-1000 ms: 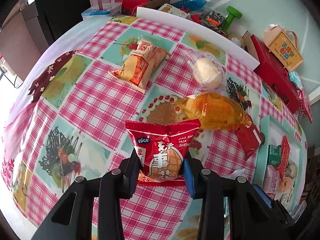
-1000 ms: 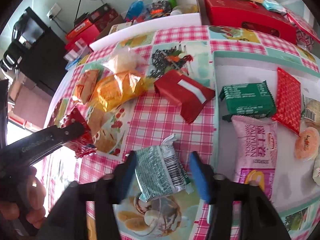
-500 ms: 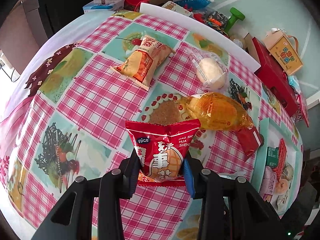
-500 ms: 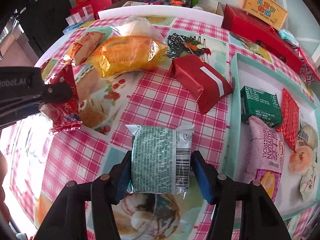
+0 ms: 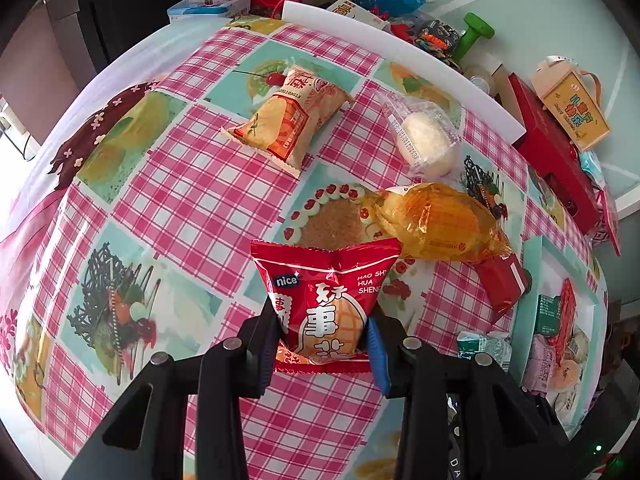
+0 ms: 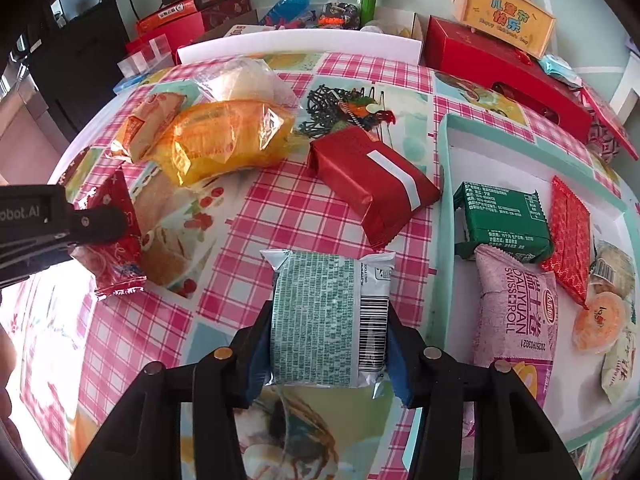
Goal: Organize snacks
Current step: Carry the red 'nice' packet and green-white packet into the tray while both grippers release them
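- Left tool [image 5: 322,336]: jaws clamped on the lower sides of a red snack packet [image 5: 324,300], printed "nice". Packet is upright between the blue pads, raised off the bench [image 5: 192,200], which is covered in a pink check cloth with food pictures.
- Right tool [image 6: 328,340]: jaws clamped on a grey-green wrapped snack [image 6: 330,320], barcode side facing up. Snack is held over the near middle of the bench, just left of the tray [image 6: 444,240].
- In the right wrist view the left tool [image 6: 92,224] shows at the far left edge with the red snack packet [image 6: 112,240] in it.
- Loose on the bench: an orange clear-wrapped bun [image 5: 436,222] just beyond the red snack packet; a white round bun in clear film [image 5: 426,140] farther off; a pale orange packet [image 5: 288,120] at far centre, well apart from the others.
- A red foil block with a white stripe [image 6: 372,184] lies right of the orange bun, near the tray's left wall but apart from it.
- Tray, right side of bench, holds: a green packet [image 6: 504,220], a pink Swiss roll bag [image 6: 520,312] touching it on the near side, a flat red sachet [image 6: 568,236], and small round snacks [image 6: 600,320] at the right edge.
- Beyond the far edge of the bench: a red box [image 6: 500,68], a yellow carton with a handle [image 6: 508,20], a green dumbbell [image 6: 370,0], a blue bottle [image 6: 288,2].
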`<state>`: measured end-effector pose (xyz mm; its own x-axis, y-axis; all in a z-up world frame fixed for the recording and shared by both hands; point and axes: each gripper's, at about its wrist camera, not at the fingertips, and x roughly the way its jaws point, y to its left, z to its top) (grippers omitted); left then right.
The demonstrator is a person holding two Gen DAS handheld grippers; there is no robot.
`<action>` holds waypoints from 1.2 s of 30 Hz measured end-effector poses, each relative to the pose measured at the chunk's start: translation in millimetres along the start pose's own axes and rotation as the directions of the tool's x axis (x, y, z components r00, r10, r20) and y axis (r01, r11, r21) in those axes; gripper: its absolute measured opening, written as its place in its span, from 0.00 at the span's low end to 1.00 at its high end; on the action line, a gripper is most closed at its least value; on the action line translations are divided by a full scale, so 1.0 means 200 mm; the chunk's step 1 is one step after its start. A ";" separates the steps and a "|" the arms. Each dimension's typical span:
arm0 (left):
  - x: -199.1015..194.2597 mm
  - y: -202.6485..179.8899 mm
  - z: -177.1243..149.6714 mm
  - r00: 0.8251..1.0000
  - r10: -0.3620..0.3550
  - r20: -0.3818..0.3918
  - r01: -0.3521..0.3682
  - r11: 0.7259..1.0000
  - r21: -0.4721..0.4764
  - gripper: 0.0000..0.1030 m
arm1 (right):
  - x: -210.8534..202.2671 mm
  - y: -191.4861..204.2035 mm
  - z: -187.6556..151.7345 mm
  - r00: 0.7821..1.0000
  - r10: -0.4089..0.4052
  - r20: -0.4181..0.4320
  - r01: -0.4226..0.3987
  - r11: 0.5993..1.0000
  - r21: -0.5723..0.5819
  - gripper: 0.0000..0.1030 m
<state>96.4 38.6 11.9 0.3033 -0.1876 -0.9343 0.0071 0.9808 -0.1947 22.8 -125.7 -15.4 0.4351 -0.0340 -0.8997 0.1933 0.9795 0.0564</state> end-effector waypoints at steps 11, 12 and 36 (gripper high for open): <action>-0.15 -0.01 0.02 0.997 -0.028 0.070 0.027 0.999 0.023 0.39 | -0.23 -0.04 0.05 0.984 0.116 0.132 -0.124 0.991 0.056 0.50; -0.17 -0.01 0.02 0.996 -0.034 0.080 0.032 0.999 0.029 0.39 | -0.25 -0.05 0.06 0.983 0.114 0.147 -0.124 0.990 0.061 0.50; -0.29 -0.87 -0.12 0.971 -0.238 0.024 0.212 0.904 0.371 0.39 | -0.49 -1.10 -0.04 0.955 -0.181 0.234 0.037 0.859 0.511 0.50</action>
<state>53.6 -122.2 93.2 0.3159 -0.4143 -0.8536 0.4243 0.8664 -0.2635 -68.3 -336.8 56.4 0.5869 -0.2560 -0.7681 0.6314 0.7385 0.2364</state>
